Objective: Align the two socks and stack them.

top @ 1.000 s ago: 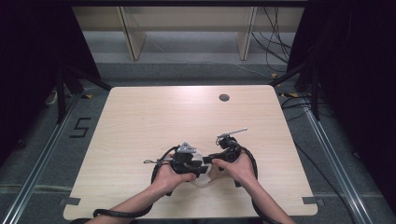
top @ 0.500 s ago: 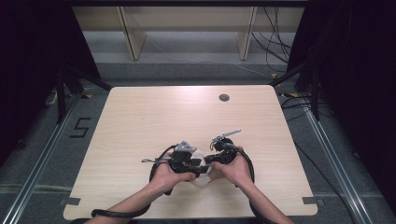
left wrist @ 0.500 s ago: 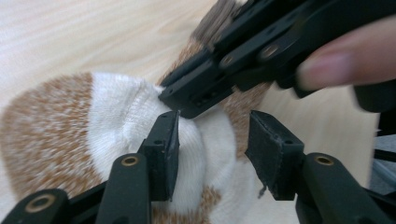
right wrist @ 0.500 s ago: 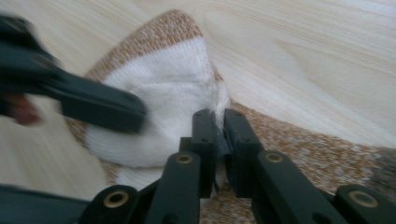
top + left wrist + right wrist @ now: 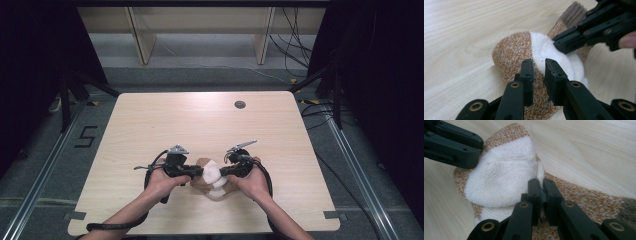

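A knitted sock, orange-brown with a white heel and toe, lies bunched on the wooden table near its front edge. My left gripper comes in from the left, my right gripper from the right, and they meet at the sock. In the left gripper view my left gripper pinches a fold of the orange knit of the sock, with the right gripper pressing on the white part. In the right gripper view my right gripper is shut on the white fabric of the sock, while the left gripper grips its far edge.
A round dark grommet hole sits near the table's far edge. Shelving legs and cables stand on the floor beyond the table. Metal rails run along both sides.
Both hands have drawn closer together, and the sock is now bunched up more tightly between the two grippers.
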Available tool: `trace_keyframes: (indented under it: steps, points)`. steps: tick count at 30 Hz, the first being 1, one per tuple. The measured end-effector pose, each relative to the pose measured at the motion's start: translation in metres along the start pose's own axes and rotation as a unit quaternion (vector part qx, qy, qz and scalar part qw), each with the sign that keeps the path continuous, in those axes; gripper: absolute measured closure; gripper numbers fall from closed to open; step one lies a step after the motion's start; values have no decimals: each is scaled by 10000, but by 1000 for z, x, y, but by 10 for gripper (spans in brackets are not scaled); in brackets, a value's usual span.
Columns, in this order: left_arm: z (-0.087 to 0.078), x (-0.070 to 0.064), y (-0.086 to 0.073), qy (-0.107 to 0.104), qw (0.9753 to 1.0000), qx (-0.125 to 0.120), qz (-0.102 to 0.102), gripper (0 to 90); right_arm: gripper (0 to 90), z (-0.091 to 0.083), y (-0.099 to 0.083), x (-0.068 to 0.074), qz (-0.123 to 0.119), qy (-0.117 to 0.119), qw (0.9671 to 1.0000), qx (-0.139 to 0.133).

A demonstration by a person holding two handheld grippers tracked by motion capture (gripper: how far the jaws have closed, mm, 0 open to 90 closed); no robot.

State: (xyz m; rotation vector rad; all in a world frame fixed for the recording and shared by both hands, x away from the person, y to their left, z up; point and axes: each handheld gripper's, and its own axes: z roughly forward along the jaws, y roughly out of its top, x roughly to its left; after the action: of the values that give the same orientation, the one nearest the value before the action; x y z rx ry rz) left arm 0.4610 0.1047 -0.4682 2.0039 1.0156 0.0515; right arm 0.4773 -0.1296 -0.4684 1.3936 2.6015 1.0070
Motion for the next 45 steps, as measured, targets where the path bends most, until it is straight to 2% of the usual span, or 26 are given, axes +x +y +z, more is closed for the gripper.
trace_keyframes:
  steps: [3, 5, 6, 7, 9, 10, 11, 12, 14, 15, 16, 17, 19, 20, 21, 22, 25, 28, 30, 31, 32, 37, 39, 42, 44, 45]
  points:
    - [6, 0, -4, 11, 10000, 64, 20, 775, 851, 0, 0, 1, -8, -31, 10000, -17]
    - [12, -3, -6, 52, 9998, 62, 171, 786, 852, 0, 0, 1, 34, -53, 10000, 11]
    - [13, -6, -7, 132, 9994, 47, 328, 788, 851, -1, -1, 2, 103, -75, 9999, 66]
    - [13, -7, -7, 169, 9989, 95, 431, 791, 851, 0, -1, 0, -88, -69, 9999, -37]
    - [14, -9, -9, 282, 9982, 80, 516, 797, 843, 0, -1, -1, -129, -59, 9999, -51]
    - [15, -9, -9, 272, 9980, 77, 568, 800, 833, -4, -1, 2, 35, -82, 9999, 63]
    - [15, -10, -9, 269, 9981, 39, 555, 800, 818, -5, 1, 1, -126, -91, 9999, -50]
    - [15, -9, -10, 294, 9978, 61, 596, 801, 807, -10, 3, 2, -69, -76, 9999, -76]
    - [15, -10, -9, 311, 9975, 76, 631, 801, 793, -22, 9, 4, -77, -77, 9993, -368]
    - [15, -10, -9, 311, 9973, 89, 661, 801, 789, -25, 10, 6, 19, -66, 9992, -386]
    - [15, -10, -8, 300, 9973, 112, 660, 801, 779, -28, 12, 9, 65, -19, 9991, -414]
    - [14, -9, -8, 262, 9975, 141, 649, 800, 766, -26, 12, 9, -60, -3, 9989, -462]
    - [14, -9, -7, 235, 9978, 132, 604, 799, 756, -20, 10, 11, -74, 11, 9995, -300]
    - [14, -9, -8, 227, 9977, 133, 621, 798, 757, -12, 8, 8, -305, -7, 9991, -284]
    - [14, -9, -8, 224, 9977, 131, 634, 796, 761, -9, 5, 11, -74, -46, 9999, -111]
    - [14, -9, -8, 225, 9976, 130, 643, 795, 765, -5, 4, 10, -161, -68, 9998, -110]
    - [13, -9, -7, 209, 9980, 108, 586, 787, 791, -3, 3, 11, -219, -158, 9996, -125]
    - [9, -9, -4, -42, 9996, -26, 279, 725, 812, -1, 2, 11, -335, -164, 9993, -54]
    - [2, -8, -3, -27, 9996, -147, 225, 712, 815, -2, 0, 14, -38, -121, 9999, 38]
    - [-1, -7, -4, -7, 9995, -180, 251, 725, 816, -1, 0, 11, -224, -116, 9997, -71]
    - [-3, -7, -5, -39, 9995, -182, 249, 740, 816, 0, 1, 8, -257, -106, 9996, -87]
    - [6, -9, -15, -8, 9993, -66, 370, 763, 813, -1, 0, 9, -119, -82, 9999, 2]
    - [9, -12, -15, 18, 9987, -36, 505, 767, 793, -1, 0, 8, -248, -67, 9996, -99]
    - [10, -11, -13, 20, 9986, 45, 521, 768, 684, -6, 0, 7, -162, -90, 9996, -223]
    - [10, -12, -13, 51, 9986, 57, 517, 768, 653, -13, 1, 8, 61, -150, 9992, -368]
    - [11, -11, -12, 25, 9984, 65, 559, 768, 640, -17, 2, 7, 13, -162, 9992, -365]
